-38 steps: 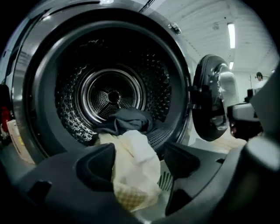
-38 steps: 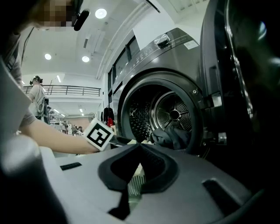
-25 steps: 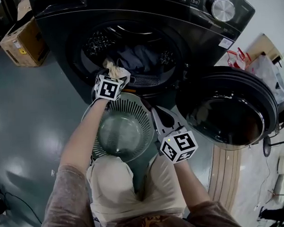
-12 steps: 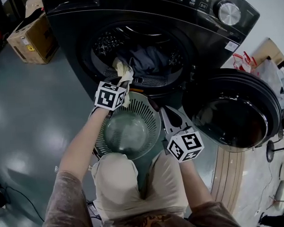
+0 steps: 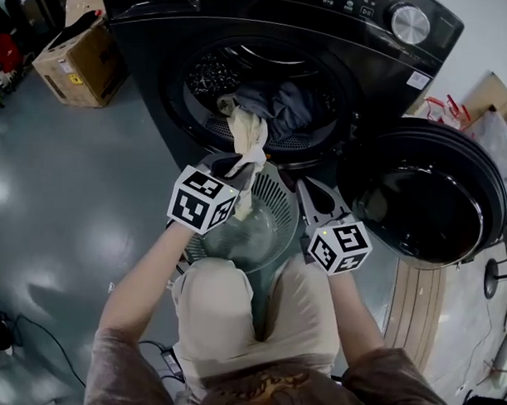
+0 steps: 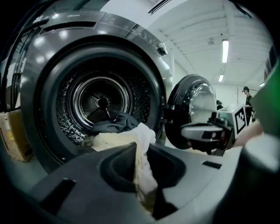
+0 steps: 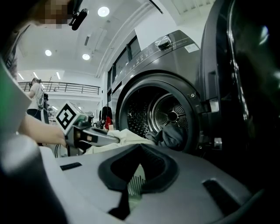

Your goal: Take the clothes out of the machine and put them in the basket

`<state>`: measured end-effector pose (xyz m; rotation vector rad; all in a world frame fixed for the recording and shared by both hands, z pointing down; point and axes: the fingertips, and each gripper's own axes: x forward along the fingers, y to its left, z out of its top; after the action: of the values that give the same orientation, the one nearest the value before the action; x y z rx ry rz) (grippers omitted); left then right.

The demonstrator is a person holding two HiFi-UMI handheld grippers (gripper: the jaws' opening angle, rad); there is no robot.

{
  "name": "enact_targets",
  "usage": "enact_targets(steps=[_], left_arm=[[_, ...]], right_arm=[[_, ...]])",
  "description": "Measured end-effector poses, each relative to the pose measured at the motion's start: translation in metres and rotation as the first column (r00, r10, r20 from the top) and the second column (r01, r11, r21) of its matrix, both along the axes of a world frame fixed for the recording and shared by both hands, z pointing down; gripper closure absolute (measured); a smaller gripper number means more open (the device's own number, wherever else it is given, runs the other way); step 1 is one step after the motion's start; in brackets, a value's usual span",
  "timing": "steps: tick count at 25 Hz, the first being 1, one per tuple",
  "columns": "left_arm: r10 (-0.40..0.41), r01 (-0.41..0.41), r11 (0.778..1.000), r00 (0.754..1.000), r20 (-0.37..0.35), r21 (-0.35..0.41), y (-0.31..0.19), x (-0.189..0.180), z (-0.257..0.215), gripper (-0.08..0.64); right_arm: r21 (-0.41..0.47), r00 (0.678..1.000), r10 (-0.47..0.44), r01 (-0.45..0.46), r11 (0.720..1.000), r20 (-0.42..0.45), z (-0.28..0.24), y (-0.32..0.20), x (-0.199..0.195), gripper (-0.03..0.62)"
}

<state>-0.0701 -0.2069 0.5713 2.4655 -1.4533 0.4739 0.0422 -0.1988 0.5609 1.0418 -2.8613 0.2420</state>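
one cream garment (image 6: pixel 142 170), pinched between left gripper (image 5: pixel 237 167) jaws

Soft cream cloth garment (image 5: pixel 249 135) in my matt grey plastic left gripper (image 6: pixel 141 166); glossy dark washing machine (image 5: pixel 148 43); slatted plastic basket (image 5: pixel 274 197).

Here's the person in a mottled grey-brown tee (image 5: pixel 268 396), short sleeves (image 5: pixel 109 360), with a darker print across the front. Below that are pale beige trousers (image 5: pixel 212 315), plain and softly creased. Now the tools: the left gripper (image 5: pixel 238 166) and the right gripper (image 5: pixel 306 187) share the same matte grey moulded shell, with a black-lined hollow behind the jaws and small dark rectangular slots to either side. Each one carries a white cube (image 5: pixel 202 199) printed with bold black square markers.
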Motion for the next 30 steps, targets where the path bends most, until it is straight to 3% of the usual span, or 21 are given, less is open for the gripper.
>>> enact_targets(steps=[5, 16, 20, 25, 30], left_arm=[[0.054, -0.055, 0.998, 0.998, 0.011, 0.014, 0.037, 0.015, -0.015, 0.501], [0.211, -0.211, 0.977, 0.977, -0.043, 0.009, 0.079, 0.046, -0.034, 0.508], [0.133, -0.134, 0.990, 0.991, 0.033, 0.037, 0.063, 0.030, -0.017, 0.471], [0.018, -0.028, 0.997, 0.991, 0.134, 0.073, 0.021, 0.002, 0.004, 0.253], [-0.029, 0.022, 0.999, 0.984, 0.176, 0.037, -0.033, -0.015, 0.034, 0.199]], right_arm=[[0.006, 1.000, -0.004, 0.004, 1.000, 0.016, -0.006, -0.002, -0.002, 0.595], [0.013, 1.000, -0.007, 0.007, 1.000, 0.030, -0.011, 0.001, -0.003, 0.595], [0.008, 1.000, 0.001, -0.002, 1.000, 0.029, -0.007, 0.003, 0.000, 0.595], [0.008, 1.000, 0.003, -0.003, 1.000, 0.020, -0.006, 0.005, 0.000, 0.595], [0.016, 1.000, 0.011, -0.011, 1.000, 0.005, -0.009, 0.007, 0.003, 0.595]])
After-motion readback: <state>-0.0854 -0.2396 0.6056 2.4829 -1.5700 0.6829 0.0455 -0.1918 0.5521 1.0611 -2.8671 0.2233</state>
